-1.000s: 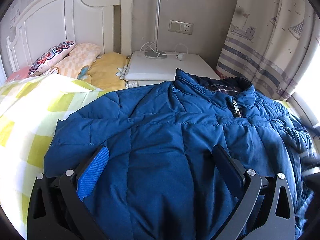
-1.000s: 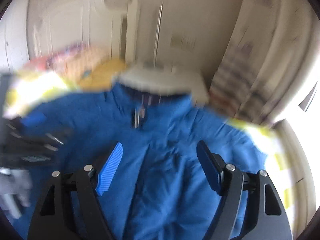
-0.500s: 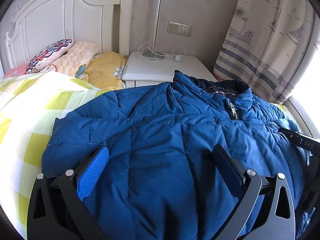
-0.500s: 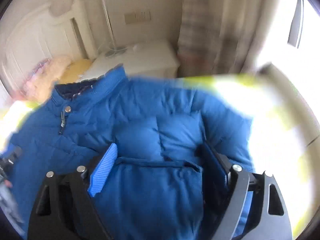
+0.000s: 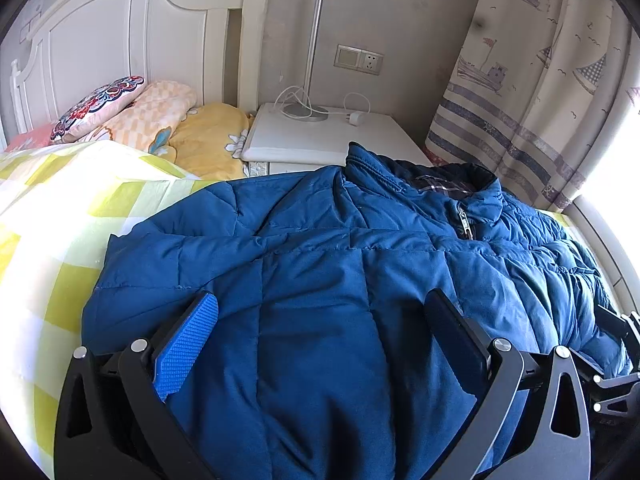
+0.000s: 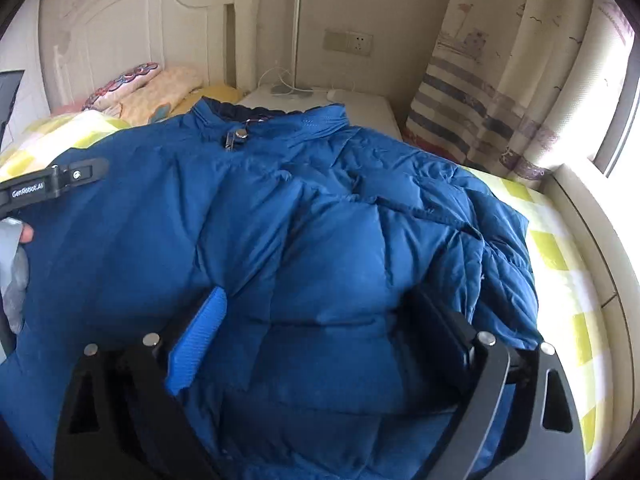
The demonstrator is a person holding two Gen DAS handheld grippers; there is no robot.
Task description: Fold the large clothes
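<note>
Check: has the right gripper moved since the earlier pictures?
Yes. The right gripper has swung left: the lamp pole slid from left back to centre. Its jaws have been opening over the jacket.

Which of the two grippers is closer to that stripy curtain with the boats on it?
The right gripper. It sits over the jacket's side toward the curtain and window; the left gripper is over the jacket's far side, toward the pillows.

Blue quilted jacket (image 5: 320,280) lies zipped, apparently front-up, on the bed.
</note>
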